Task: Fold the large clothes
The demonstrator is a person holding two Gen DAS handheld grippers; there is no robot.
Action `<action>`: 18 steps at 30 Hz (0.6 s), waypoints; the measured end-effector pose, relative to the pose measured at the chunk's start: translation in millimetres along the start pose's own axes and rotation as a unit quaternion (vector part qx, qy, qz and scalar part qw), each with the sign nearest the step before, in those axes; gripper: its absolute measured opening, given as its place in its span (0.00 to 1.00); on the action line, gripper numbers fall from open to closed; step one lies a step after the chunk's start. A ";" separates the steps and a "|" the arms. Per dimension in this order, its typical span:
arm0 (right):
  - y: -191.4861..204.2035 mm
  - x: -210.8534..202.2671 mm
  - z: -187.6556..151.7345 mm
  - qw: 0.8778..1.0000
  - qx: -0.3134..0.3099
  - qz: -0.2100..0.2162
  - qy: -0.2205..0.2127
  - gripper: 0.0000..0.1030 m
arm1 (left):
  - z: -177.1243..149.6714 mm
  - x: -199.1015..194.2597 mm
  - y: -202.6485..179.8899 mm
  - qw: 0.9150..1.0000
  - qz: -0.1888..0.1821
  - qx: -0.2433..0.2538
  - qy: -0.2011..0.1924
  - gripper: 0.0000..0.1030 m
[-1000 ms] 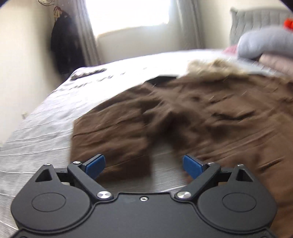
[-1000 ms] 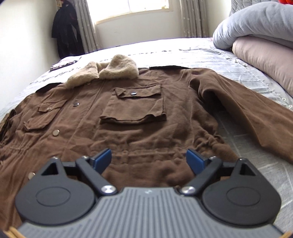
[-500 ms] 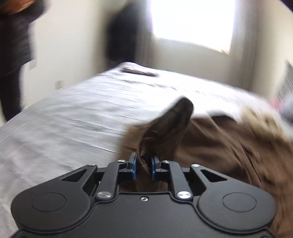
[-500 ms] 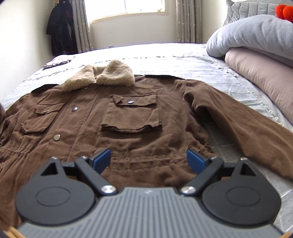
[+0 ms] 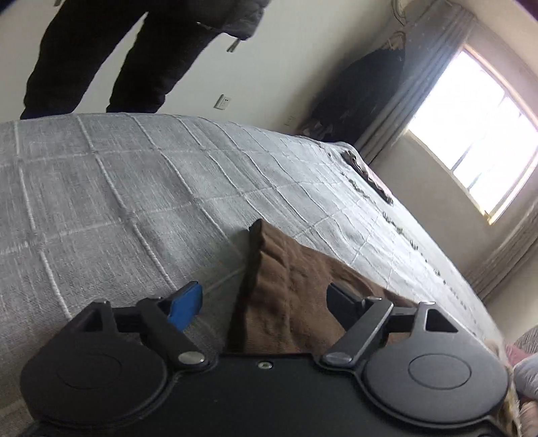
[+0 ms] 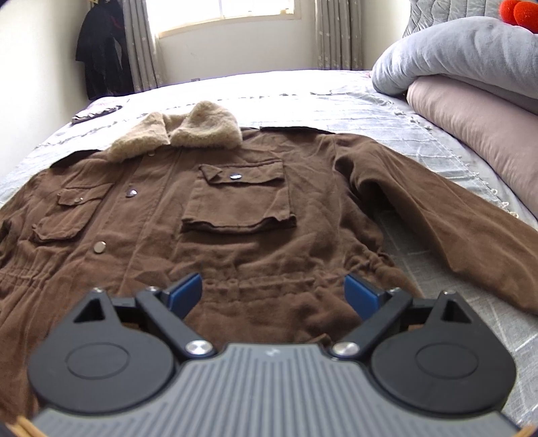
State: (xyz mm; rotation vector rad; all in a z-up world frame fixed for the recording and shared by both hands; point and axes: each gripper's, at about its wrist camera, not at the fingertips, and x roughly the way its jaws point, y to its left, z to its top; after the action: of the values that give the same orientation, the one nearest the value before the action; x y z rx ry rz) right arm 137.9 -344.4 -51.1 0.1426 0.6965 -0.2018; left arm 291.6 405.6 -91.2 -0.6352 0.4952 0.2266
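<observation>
On the grey quilted bedspread [image 6: 336,90] we find a brown jacket [image 6: 235,242] laid flat, front up, its fleece collar [image 6: 181,131] toward the window [image 6: 222,13]. From the right wrist view, the right gripper [image 6: 273,294] hovers level over the jacket's waist, pointed up the garment toward the collar. Its blue-padded fingers [image 6: 185,292] stand wide apart and grasp nothing; we cannot tell whether they touch the cloth below. One sleeve [image 6: 454,228] runs out across the bedspread at the right of this view, ending near a folded pink blanket [image 6: 477,134] with a grey blanket [image 6: 464,50] stacked on it. A red plush object [image 6: 517,10] shows behind the grey blanket.

From the left wrist view, the left gripper [image 5: 260,304] is rolled sharply, so the bed appears tilted. Its fingers are likewise spread wide and released. A folded edge of the jacket [image 5: 289,289] lies between them, unclamped, with bare bedspread [image 5: 117,201] beyond it.

We note a person in dark trousers [image 5: 111,57] standing at the far side of the bed, against the wall. A dark coat [image 6: 101,50] hangs beside the grey curtain [image 6: 141,43]. A small dark item [image 6: 94,112] rests on the bedspread near the far corner; we cannot identify it.
</observation>
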 end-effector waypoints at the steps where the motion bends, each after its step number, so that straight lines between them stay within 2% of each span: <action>1: -0.7 0.1 0.1 1.000 0.000 -0.003 0.000 0.90 | -3.5 4.9 -8.2 1.000 0.000 0.021 0.006 0.75; 2: -1.5 0.2 0.1 1.000 0.001 -0.006 -0.001 0.90 | -7.8 8.9 -16.6 0.999 0.000 0.041 0.013 0.75; 3: -2.4 0.4 0.3 1.000 0.004 -0.008 -0.001 0.90 | -9.0 14.3 -23.6 0.998 0.003 0.062 0.019 0.63; 4: -3.4 0.9 0.6 1.000 0.007 -0.010 -0.001 0.90 | -13.3 16.7 -31.7 0.996 0.018 0.082 0.024 0.37; 5: -4.3 1.3 0.6 1.000 0.009 -0.012 -0.001 0.90 | -13.9 22.1 -38.2 0.994 0.036 0.100 0.026 0.23; 6: -5.2 1.8 0.8 1.000 0.011 -0.014 0.000 0.90 | -12.7 22.8 -42.0 0.994 0.035 0.100 0.022 0.16; 8: -7.3 2.1 1.7 1.000 0.011 -0.020 0.001 0.90 | -4.8 16.6 -45.5 0.994 0.046 0.094 -0.011 0.14; 10: -10.4 1.5 3.1 1.000 0.009 -0.027 0.002 0.90 | 3.1 15.0 -48.6 0.990 0.060 0.118 -0.048 0.14; 11: -12.7 1.3 3.8 1.000 0.008 -0.030 0.001 0.90 | 4.1 23.1 -50.4 0.987 0.069 0.137 -0.049 0.14; 13: -19.8 0.4 5.0 0.999 0.013 -0.035 0.001 0.90 | 3.1 51.9 -52.8 0.980 0.104 0.172 0.002 0.25; 14: -24.8 -0.9 5.2 0.999 0.018 -0.038 0.001 0.90 | 0.0 56.0 -55.4 0.976 0.117 0.183 0.003 0.27; 15: -31.0 -3.3 5.0 0.999 0.024 -0.037 0.002 0.91 | -1.7 50.8 -61.4 0.972 0.131 0.193 -0.010 0.35; 16: -37.9 -6.5 4.3 0.999 0.029 -0.036 0.002 0.92 | -2.8 44.2 -69.1 0.967 0.154 0.202 -0.026 0.50; 17: -45.9 -10.4 3.6 0.999 0.035 -0.037 -0.001 0.94 | -4.4 35.2 -75.4 0.962 0.163 0.215 -0.040 0.60; 18: -55.3 -14.8 2.8 0.998 0.042 -0.043 -0.006 0.94 | -7.2 26.1 -81.3 0.960 0.153 0.228 -0.049 0.75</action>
State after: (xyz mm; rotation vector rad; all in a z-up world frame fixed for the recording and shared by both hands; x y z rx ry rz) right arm 115.8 -396.7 -42.9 0.1925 0.6839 -0.3140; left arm 339.7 338.6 -67.9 -0.0933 0.5271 0.4203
